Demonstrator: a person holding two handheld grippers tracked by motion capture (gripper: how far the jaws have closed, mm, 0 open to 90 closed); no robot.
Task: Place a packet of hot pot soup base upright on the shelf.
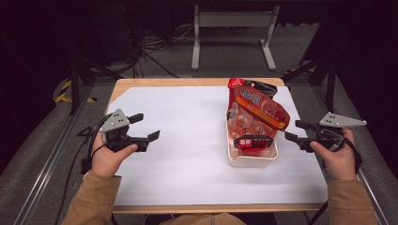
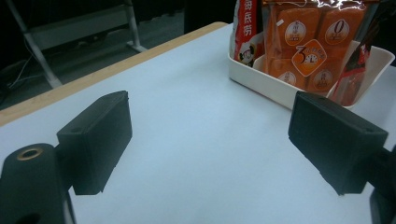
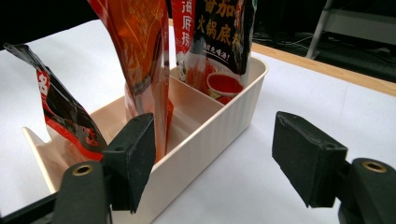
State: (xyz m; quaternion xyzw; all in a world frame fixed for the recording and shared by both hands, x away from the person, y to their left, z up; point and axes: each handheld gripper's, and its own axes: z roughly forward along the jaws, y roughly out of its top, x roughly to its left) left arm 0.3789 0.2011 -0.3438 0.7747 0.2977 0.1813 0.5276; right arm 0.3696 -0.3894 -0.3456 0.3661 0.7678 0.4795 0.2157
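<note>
The left gripper (image 1: pixel 149 126) is spread wide and empty over bare white table (image 1: pixel 178 154). The right gripper (image 1: pixel 294 131), also wide and empty, hovers just beside the cream bin (image 1: pixel 251 159), which stands between them, nearer the right gripper, holding upright sauce packets (image 1: pixel 256 110).

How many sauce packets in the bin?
4, maybe more hidden: big orange packet leaning mid-bin, small red-black packet at the near end, red packet and black hotpot-base packet at the far end of the white bin.
</note>
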